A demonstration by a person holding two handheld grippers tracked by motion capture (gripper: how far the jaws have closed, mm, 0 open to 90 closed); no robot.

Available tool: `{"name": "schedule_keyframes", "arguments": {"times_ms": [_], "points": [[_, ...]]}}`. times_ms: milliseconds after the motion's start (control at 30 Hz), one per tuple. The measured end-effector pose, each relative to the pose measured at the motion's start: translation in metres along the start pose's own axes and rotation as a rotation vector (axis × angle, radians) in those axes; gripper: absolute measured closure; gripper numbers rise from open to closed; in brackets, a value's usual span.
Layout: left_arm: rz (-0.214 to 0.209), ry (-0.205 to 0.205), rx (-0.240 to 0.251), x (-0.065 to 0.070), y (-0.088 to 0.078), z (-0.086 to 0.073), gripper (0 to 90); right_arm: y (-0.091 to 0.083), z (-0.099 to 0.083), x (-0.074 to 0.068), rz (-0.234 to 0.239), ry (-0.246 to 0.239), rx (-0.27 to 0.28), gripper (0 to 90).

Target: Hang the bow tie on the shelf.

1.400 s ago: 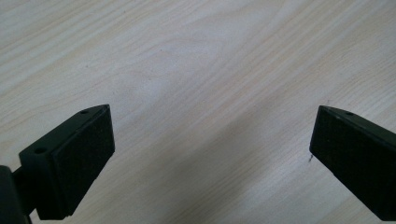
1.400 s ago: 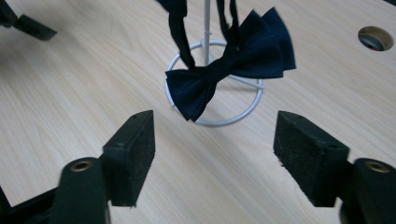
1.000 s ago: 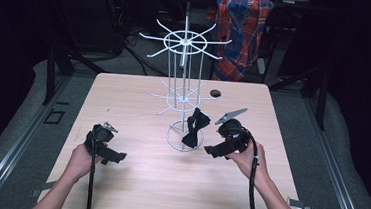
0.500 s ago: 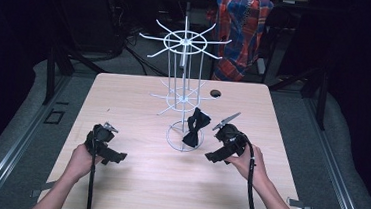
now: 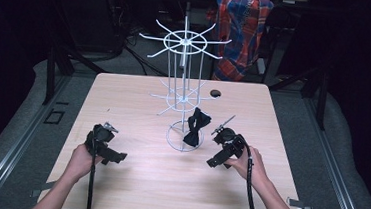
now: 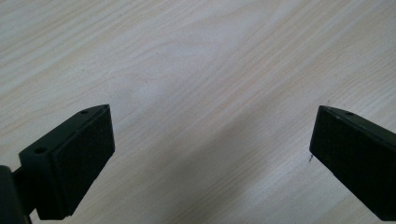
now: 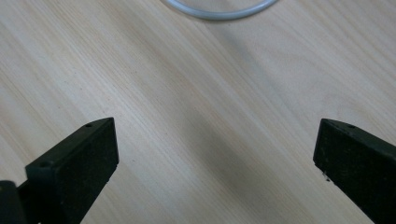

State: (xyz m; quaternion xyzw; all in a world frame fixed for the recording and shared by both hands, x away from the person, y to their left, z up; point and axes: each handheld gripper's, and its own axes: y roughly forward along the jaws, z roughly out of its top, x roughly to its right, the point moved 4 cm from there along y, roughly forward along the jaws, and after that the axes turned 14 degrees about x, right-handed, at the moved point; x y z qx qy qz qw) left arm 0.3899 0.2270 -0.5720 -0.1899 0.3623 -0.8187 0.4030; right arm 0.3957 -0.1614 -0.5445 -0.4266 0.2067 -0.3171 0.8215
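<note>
On the wooden table (image 5: 138,106) a white wire rack (image 5: 182,91) is stood near the middle, and a black bow tie (image 5: 194,128) is hung from one of its lower arms, draped down to the round base ring (image 5: 185,138). Just right of that ring the right gripper (image 5: 219,160) is held low over the wood, apart from the bow tie; its jaws have just been opening and are spread wide, with nothing between them. Through the right gripper view, bare wood is seen between the pads (image 7: 81,170), and an arc of the ring (image 7: 219,11) is seen at the top edge. Well to the left, the left gripper (image 5: 112,155) is held over the table, released as well, only wood grain being seen between its pads (image 6: 79,161).
</note>
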Motion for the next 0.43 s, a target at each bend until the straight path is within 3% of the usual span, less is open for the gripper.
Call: {"name": "schedule_keyframes", "arguments": {"times_ms": [67,100,200,433], "points": [[0.000,0.001,-0.001,0.0001,-0.0001,0.0001,0.1,0.0000,-0.0008,0.0017,-0.003,-0.003,-0.015,0.0],[-0.001,0.001,-0.001,0.0002,-0.0002,0.0001,0.1,0.0013,-0.0015,0.0012,-0.003,0.012,0.004,0.0],[0.000,0.001,0.000,0.0000,-0.0002,0.0000,0.1,-0.0002,-0.0020,0.0046,-0.009,-0.016,-0.026,0.0],[0.002,0.001,0.001,0.0002,0.0003,0.0004,0.0,0.0007,-0.0012,0.0039,-0.014,0.001,0.003,0.0]]}}
